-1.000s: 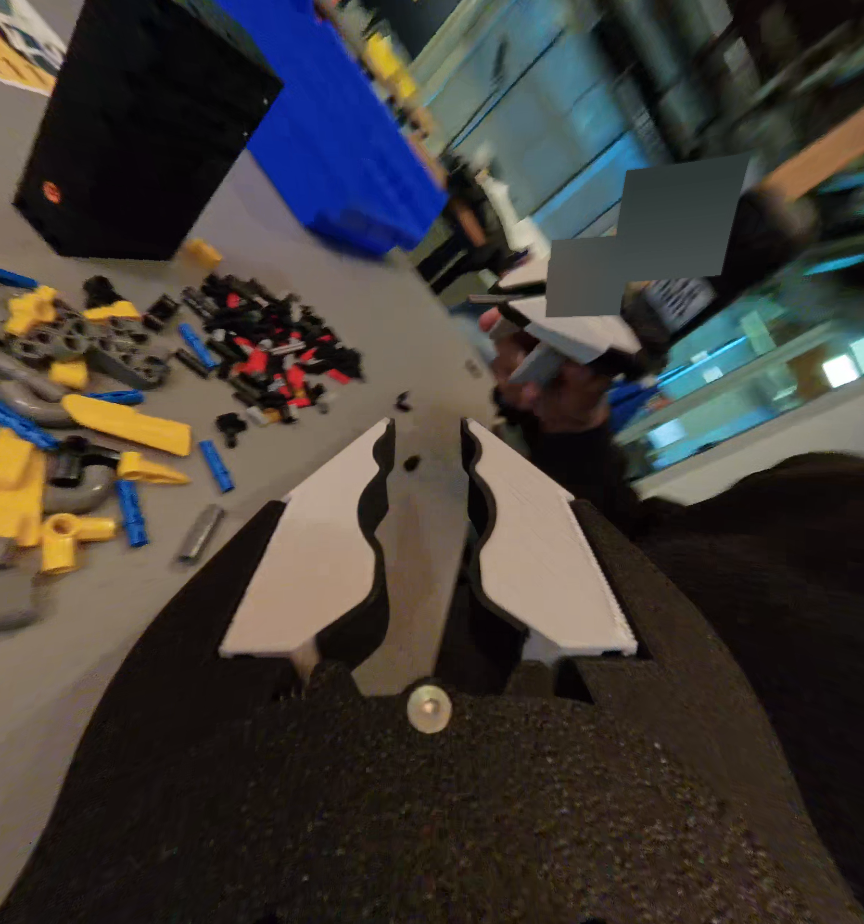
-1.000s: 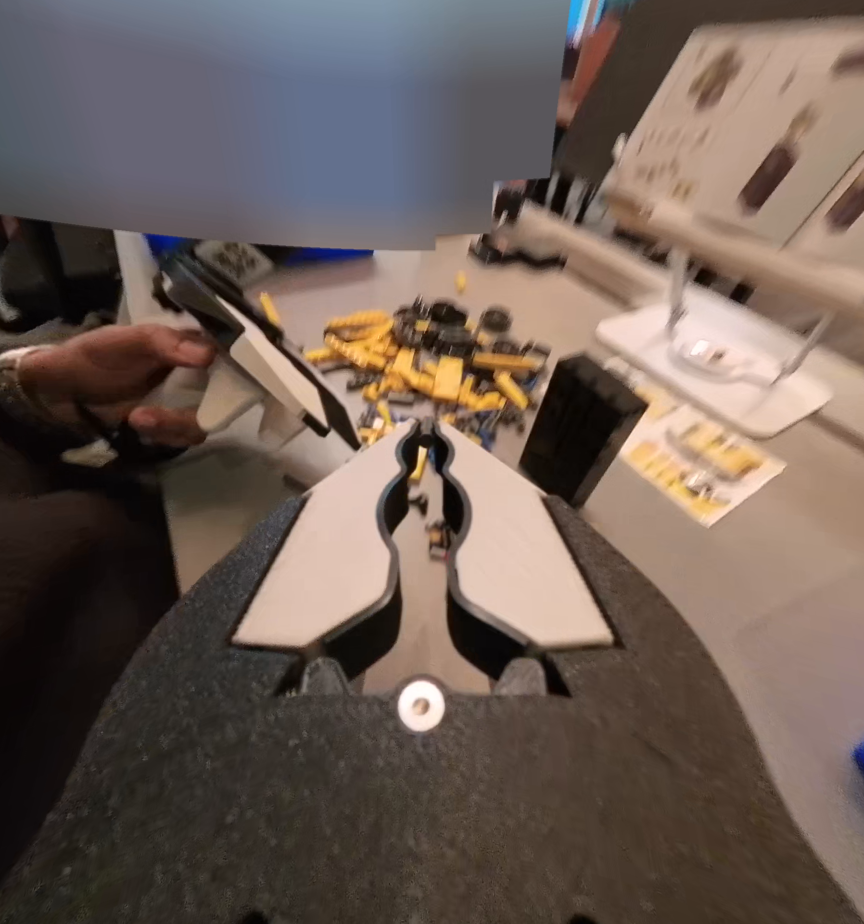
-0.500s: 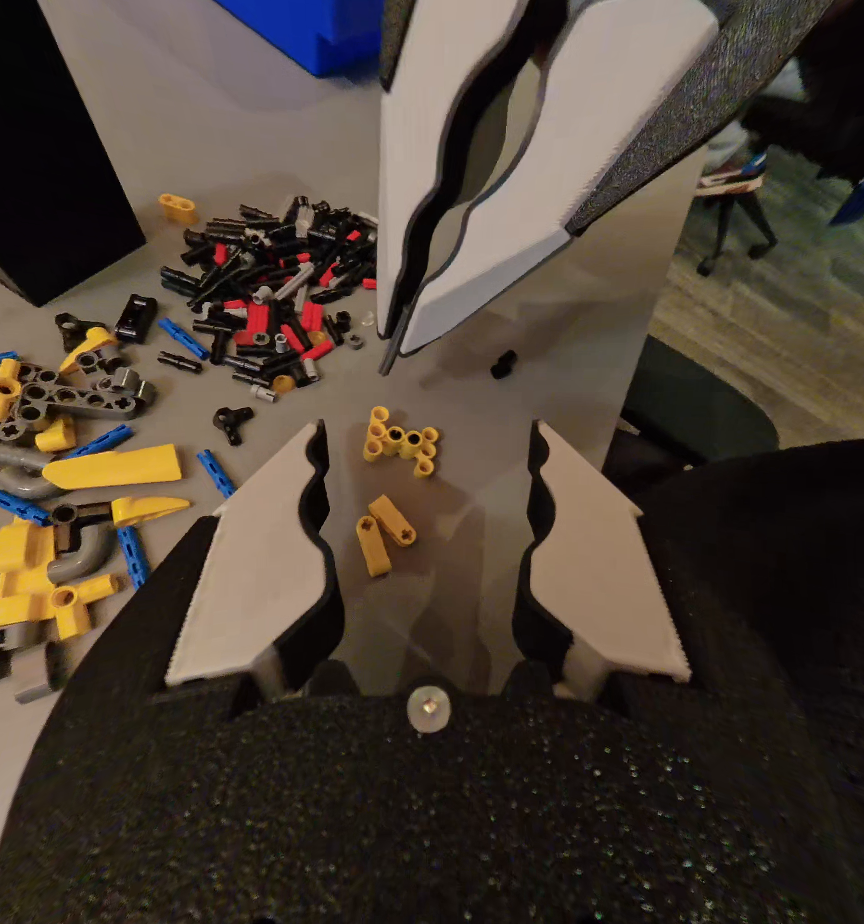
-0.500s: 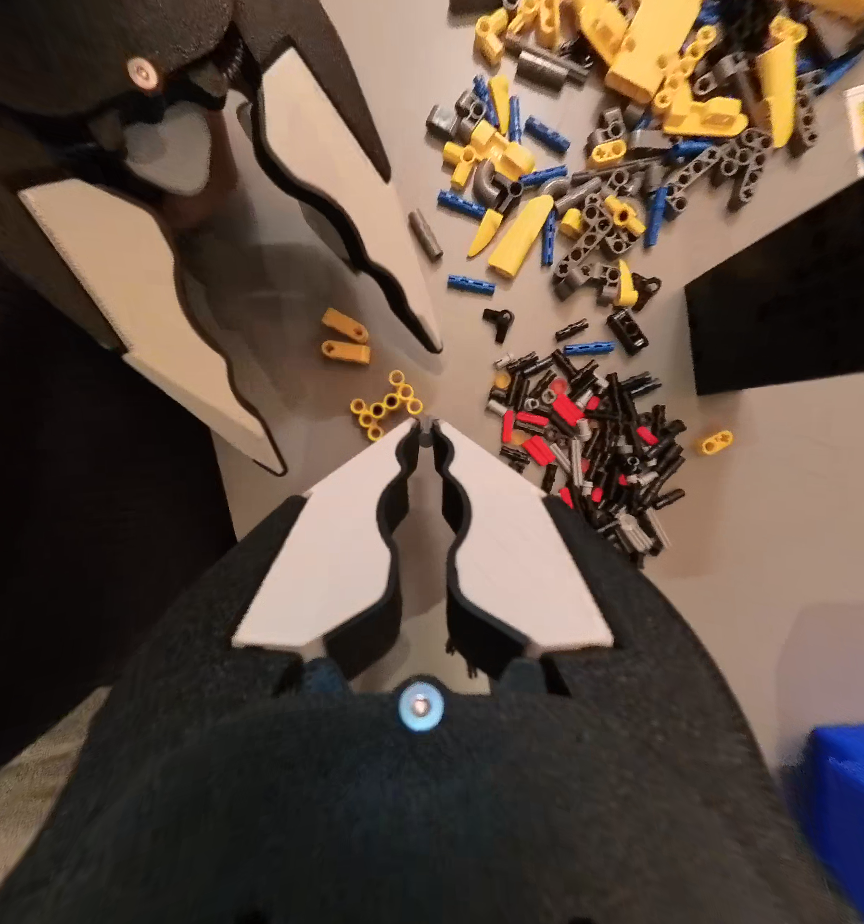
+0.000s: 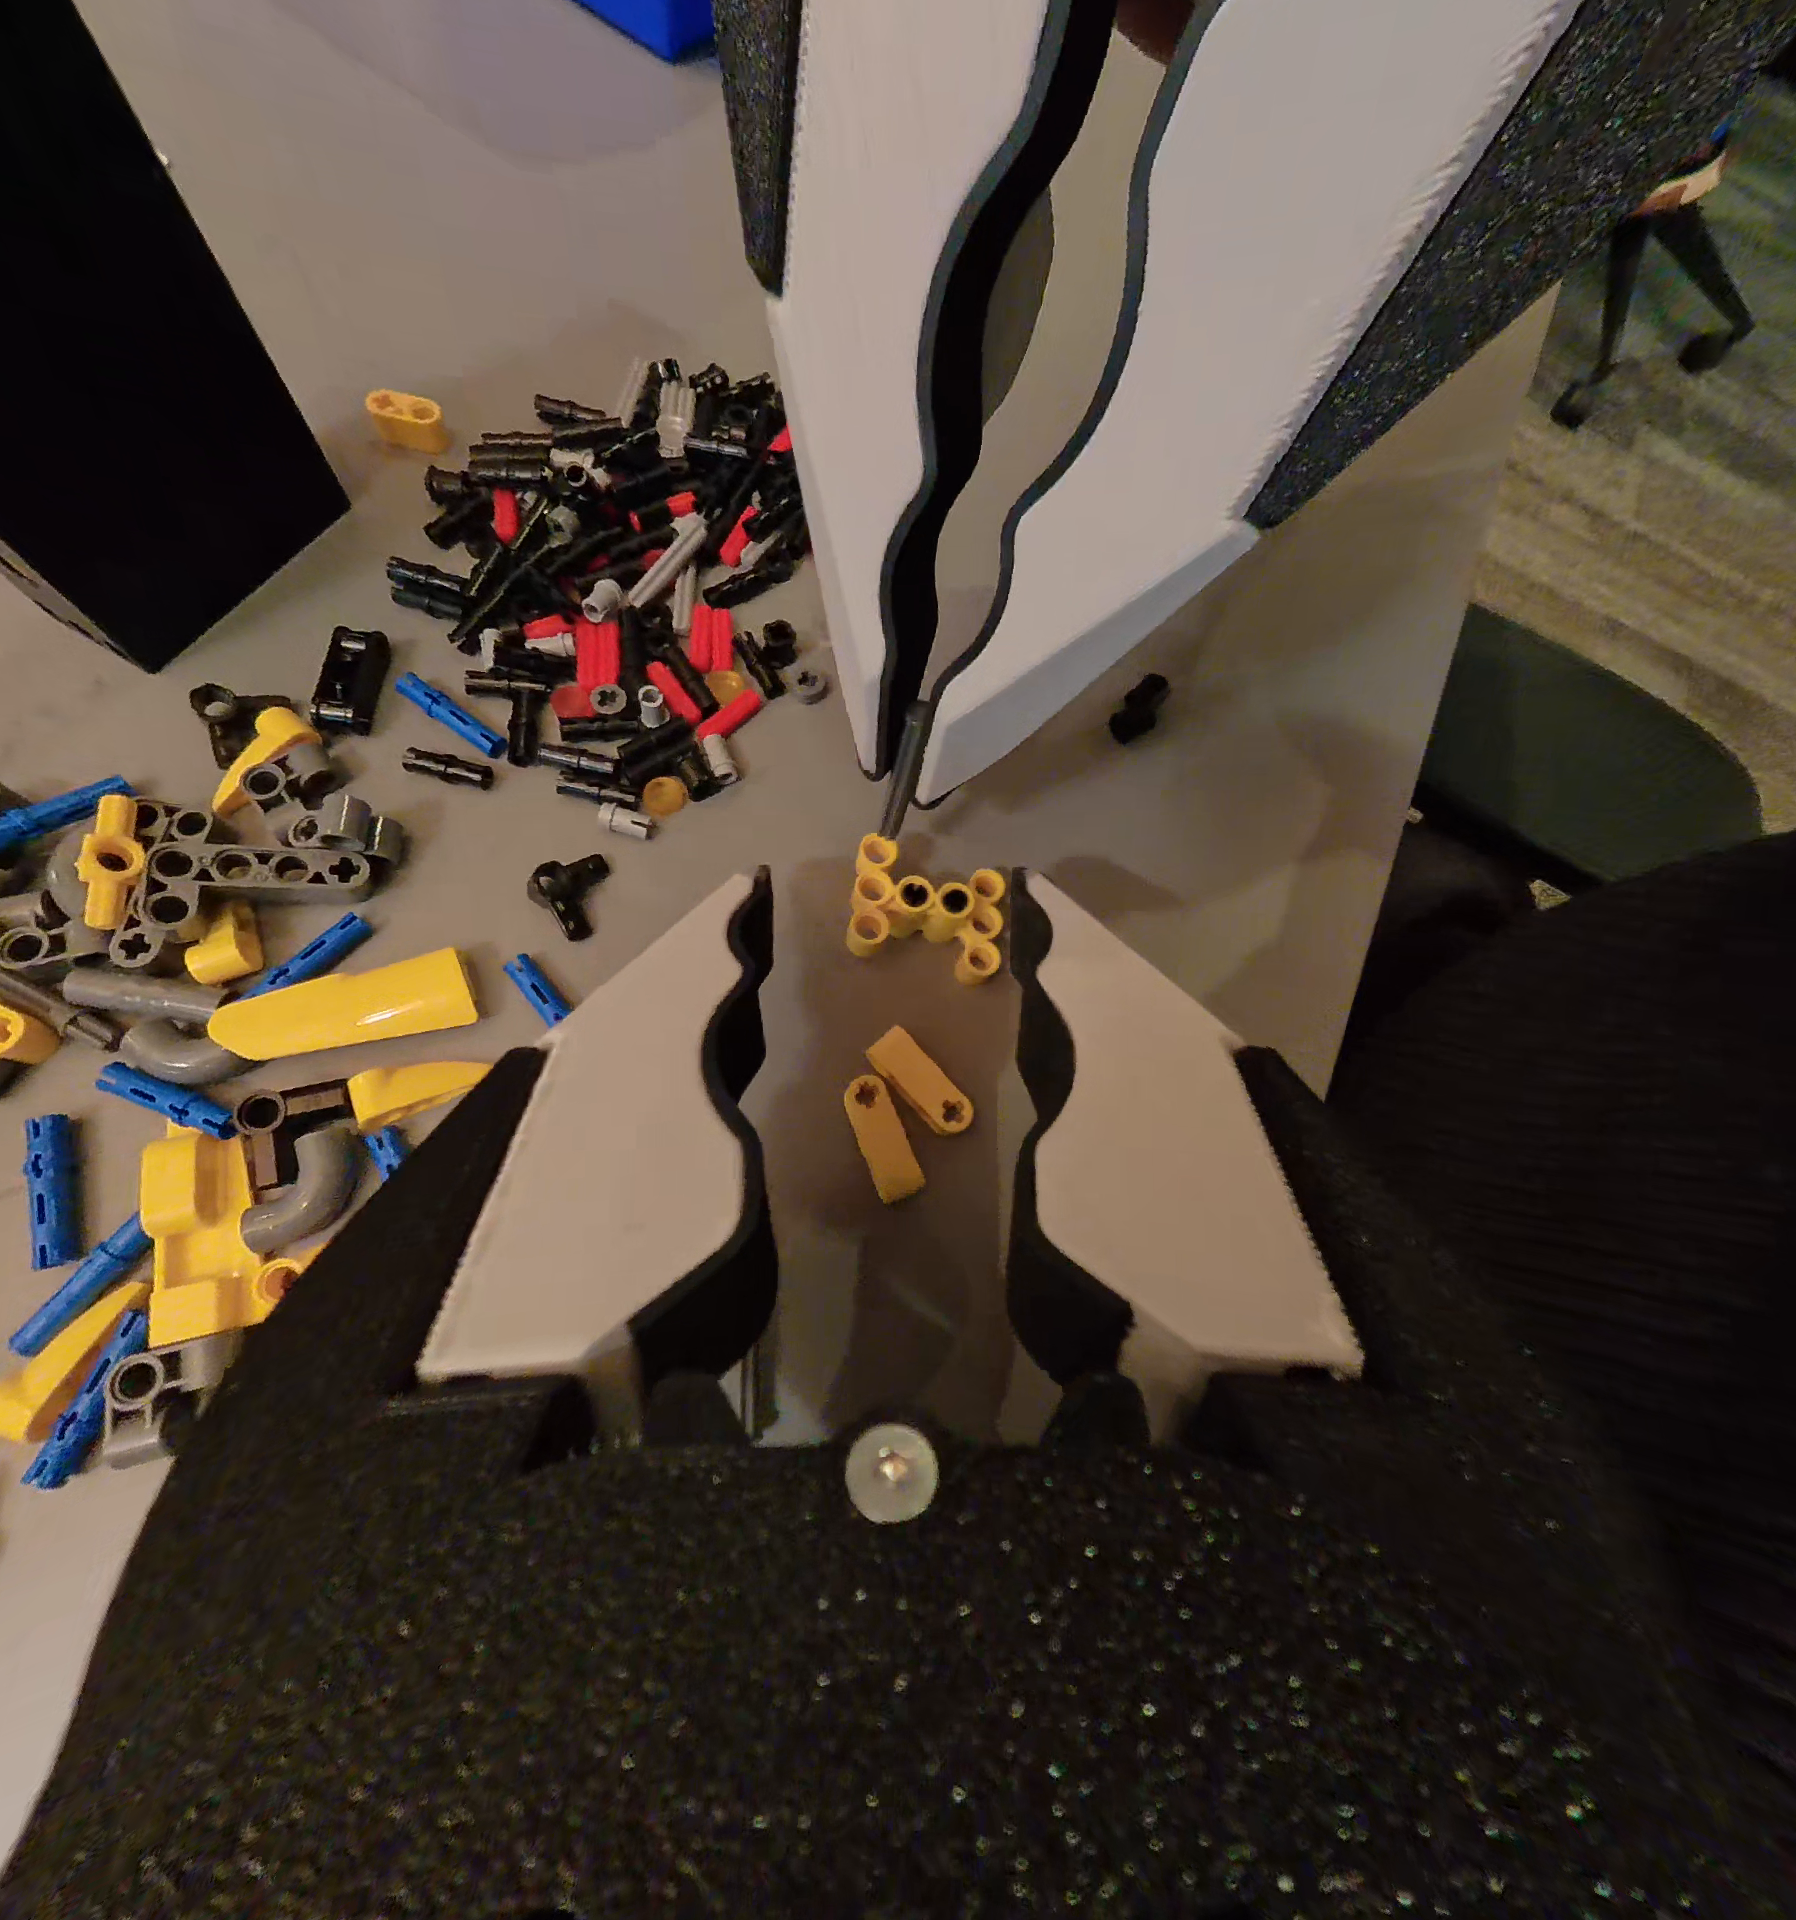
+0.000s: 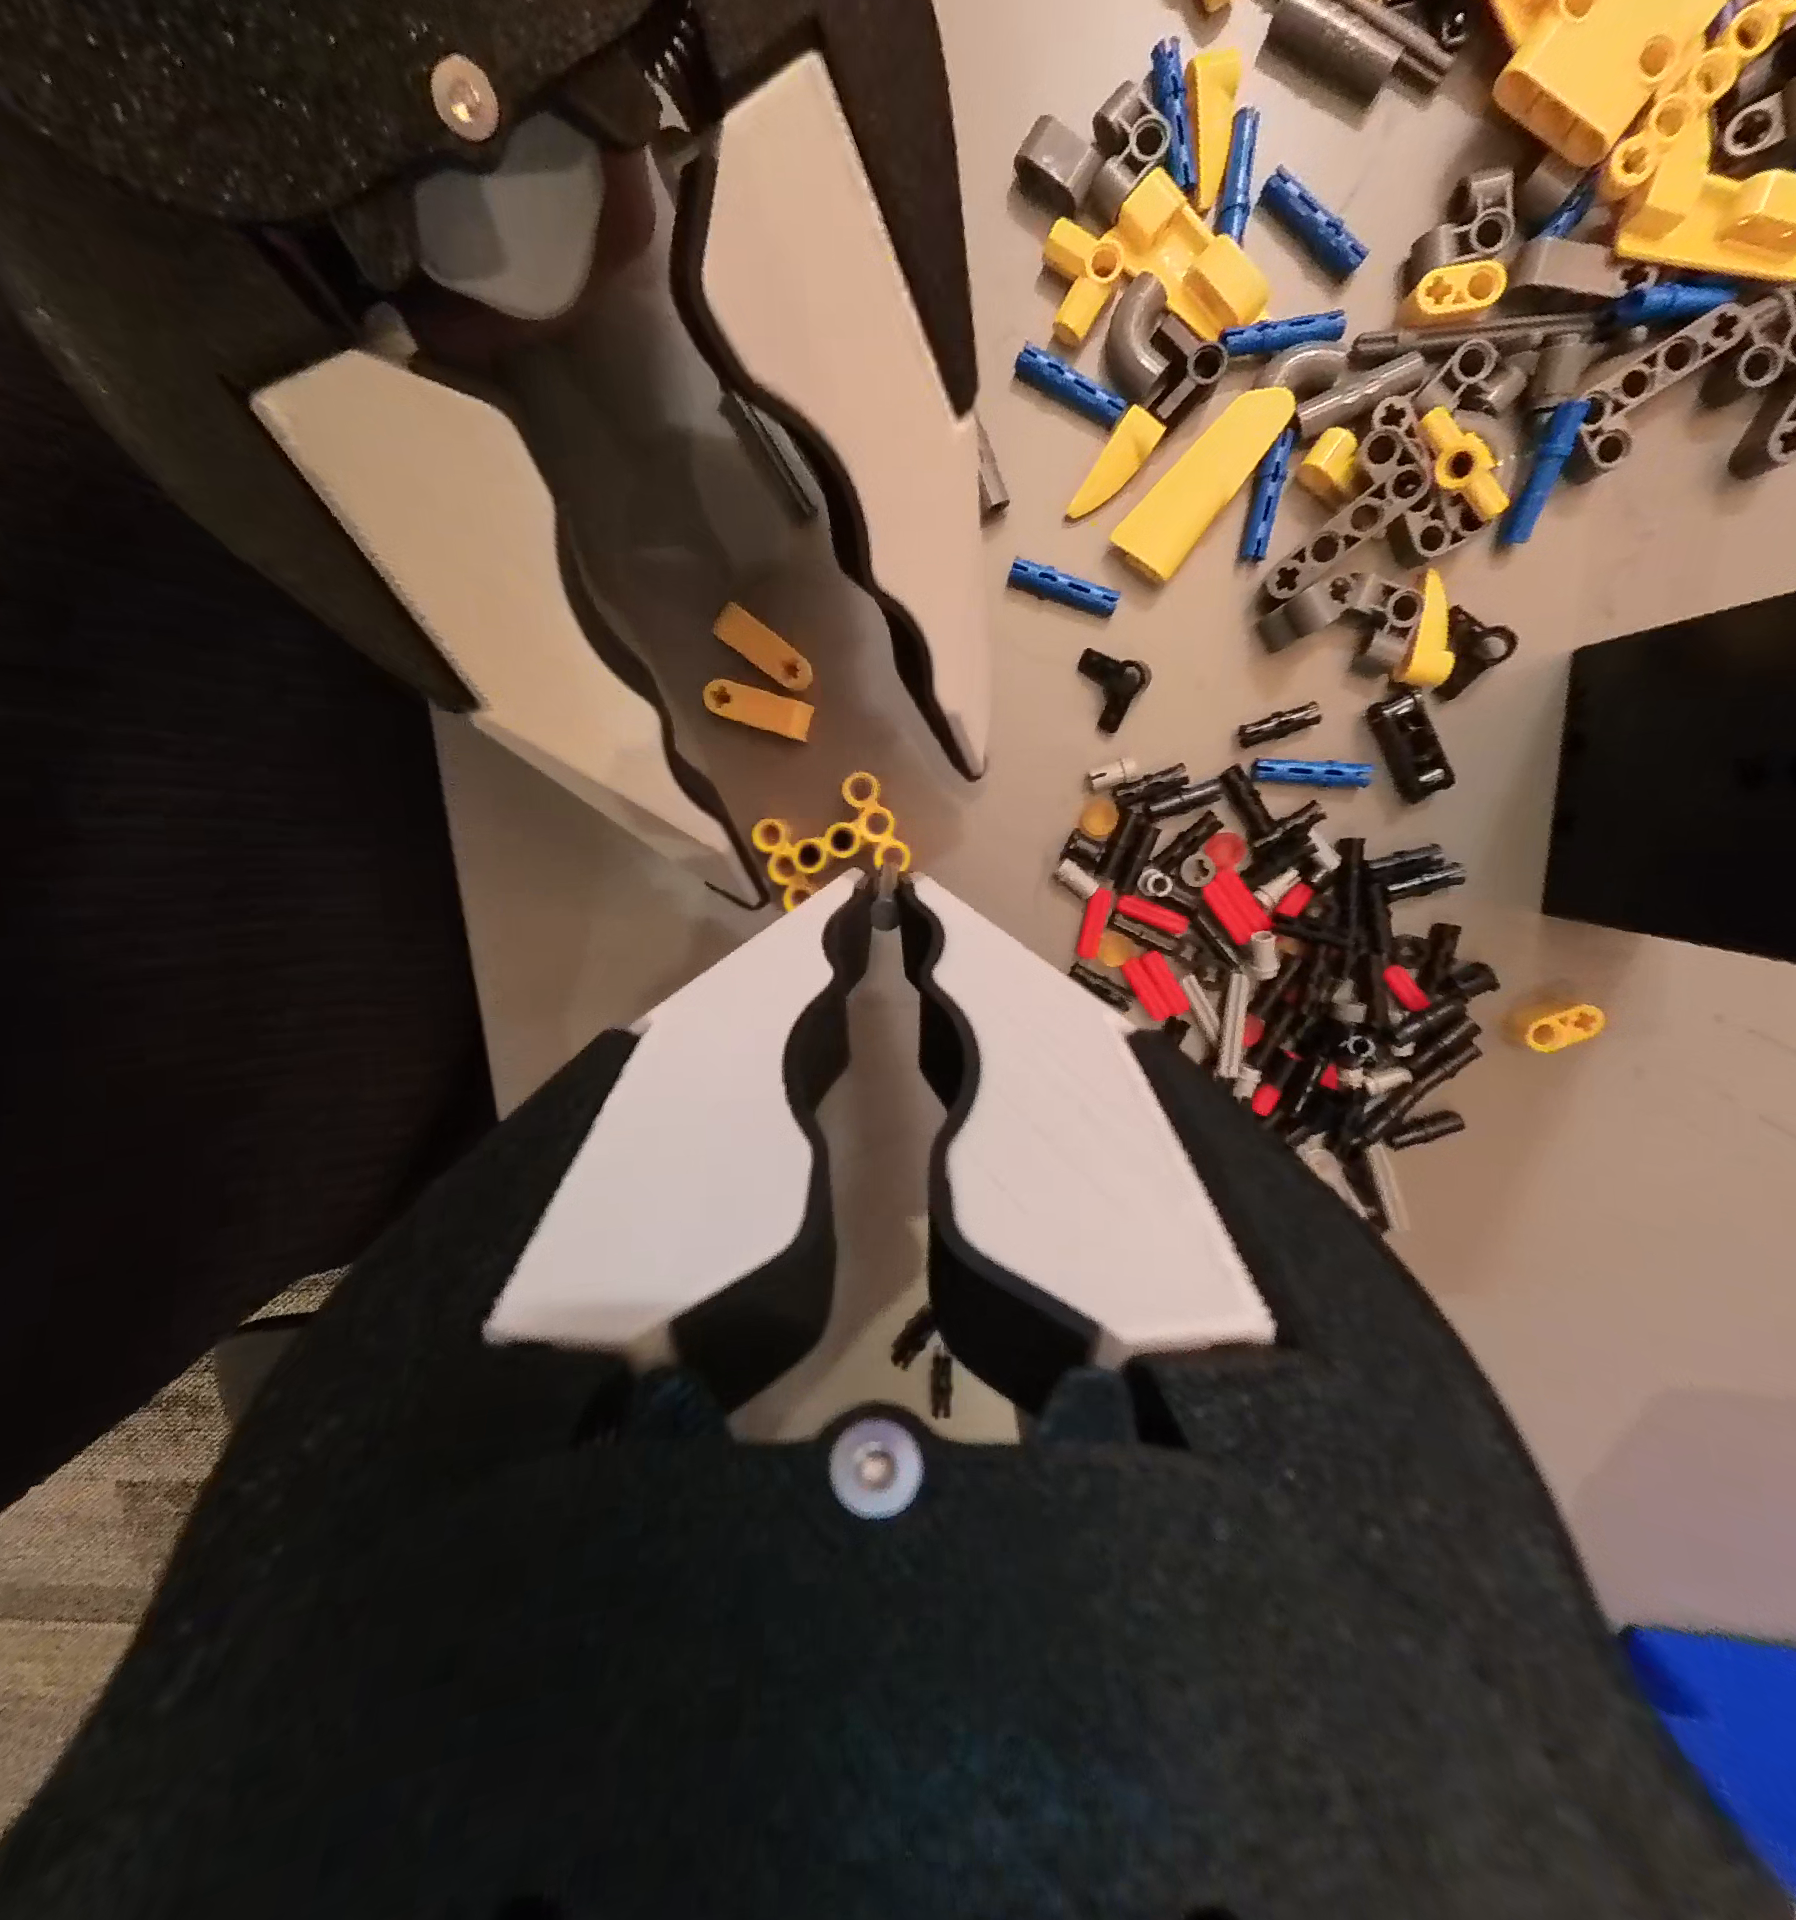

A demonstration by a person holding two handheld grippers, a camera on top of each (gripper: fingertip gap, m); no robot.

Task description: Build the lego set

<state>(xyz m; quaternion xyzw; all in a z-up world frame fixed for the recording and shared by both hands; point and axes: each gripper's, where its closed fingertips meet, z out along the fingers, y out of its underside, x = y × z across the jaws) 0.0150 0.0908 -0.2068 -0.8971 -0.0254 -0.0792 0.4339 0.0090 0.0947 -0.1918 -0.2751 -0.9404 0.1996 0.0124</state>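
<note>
A yellow multi-hole connector [image 5: 925,914] lies on the grey table [image 5: 1237,831] between the fingertips of my open left gripper [image 5: 892,894], apart from both. Two small yellow beams [image 5: 904,1112] lie further back between its jaws. My right gripper [image 5: 904,774] comes down from above, shut on a thin dark grey pin [image 5: 902,769] whose end hangs just over the connector's corner hole. In the right wrist view the right gripper [image 6: 881,883] pinches the pin [image 6: 883,906] at the connector [image 6: 832,842], with the left gripper [image 6: 861,831] open around it and the beams [image 6: 759,681].
A pile of black, red and grey pins [image 5: 624,613] [image 6: 1268,987] lies beside the connector. Yellow, grey and blue parts [image 5: 198,1039] [image 6: 1445,312] spread further off. A black box [image 5: 94,364] [image 6: 1704,790] and a blue bin [image 6: 1756,1714] stand nearby. The table edge [image 5: 1434,831] is close. Only a small space, under 4 cm, lies between the two pairs of fingers.
Both grippers swung from facing the room down over the table. The left gripper opened around the yellow parts. The right gripper, shut on the pin, came closer to the connector.
</note>
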